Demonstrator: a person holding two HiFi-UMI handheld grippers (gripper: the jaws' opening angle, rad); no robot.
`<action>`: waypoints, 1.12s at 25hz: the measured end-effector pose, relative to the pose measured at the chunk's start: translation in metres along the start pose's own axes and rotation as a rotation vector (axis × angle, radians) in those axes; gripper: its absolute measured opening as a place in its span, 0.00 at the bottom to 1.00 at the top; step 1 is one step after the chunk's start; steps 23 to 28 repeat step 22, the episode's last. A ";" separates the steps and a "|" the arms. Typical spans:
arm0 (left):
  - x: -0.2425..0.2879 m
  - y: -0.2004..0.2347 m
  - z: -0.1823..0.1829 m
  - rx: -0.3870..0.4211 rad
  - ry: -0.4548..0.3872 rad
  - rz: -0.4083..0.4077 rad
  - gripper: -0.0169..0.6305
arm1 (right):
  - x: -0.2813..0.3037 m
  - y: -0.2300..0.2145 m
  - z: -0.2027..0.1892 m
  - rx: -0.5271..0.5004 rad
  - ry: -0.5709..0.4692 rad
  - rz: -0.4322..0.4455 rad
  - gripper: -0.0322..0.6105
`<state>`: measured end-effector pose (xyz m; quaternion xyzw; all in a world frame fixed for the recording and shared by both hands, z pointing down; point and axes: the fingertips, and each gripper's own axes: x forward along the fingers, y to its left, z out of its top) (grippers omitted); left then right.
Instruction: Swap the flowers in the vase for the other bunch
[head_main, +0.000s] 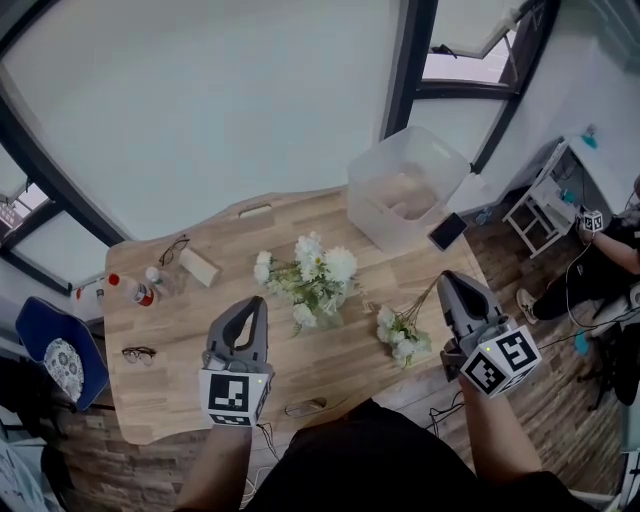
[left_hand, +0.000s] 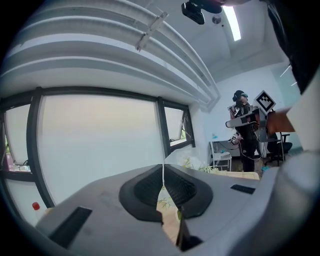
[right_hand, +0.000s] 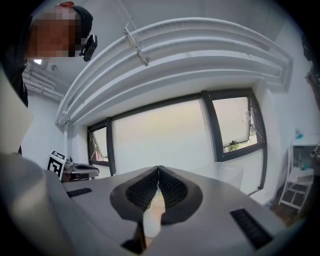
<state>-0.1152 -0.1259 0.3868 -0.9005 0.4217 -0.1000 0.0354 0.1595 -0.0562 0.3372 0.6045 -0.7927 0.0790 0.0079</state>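
Nothing is yet gripped: left gripper (head_main: 252, 306) and right gripper (head_main: 452, 283) are held closed, empty, over the table's (head_main: 160, 390) near edge. One bunch (head_main: 312, 268) stands mid-table and the spare (head_main: 402, 336) lies towards the near right corner. Jaws likely must be opened around the standing bunch first.

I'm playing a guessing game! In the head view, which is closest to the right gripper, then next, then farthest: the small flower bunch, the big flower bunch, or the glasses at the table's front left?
From the right gripper:
1. Small flower bunch, just to its left.
2. Big flower bunch, mid-table.
3. Glasses, far across at the left edge.
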 end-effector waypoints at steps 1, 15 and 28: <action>-0.001 0.001 0.000 0.002 0.000 0.001 0.05 | 0.001 0.002 0.000 -0.005 0.001 0.003 0.09; -0.005 -0.021 -0.007 0.076 0.014 -0.027 0.05 | 0.000 0.002 0.001 0.044 -0.014 -0.002 0.09; 0.000 -0.035 -0.011 0.067 -0.004 -0.069 0.05 | -0.006 -0.005 0.002 0.037 -0.007 -0.038 0.09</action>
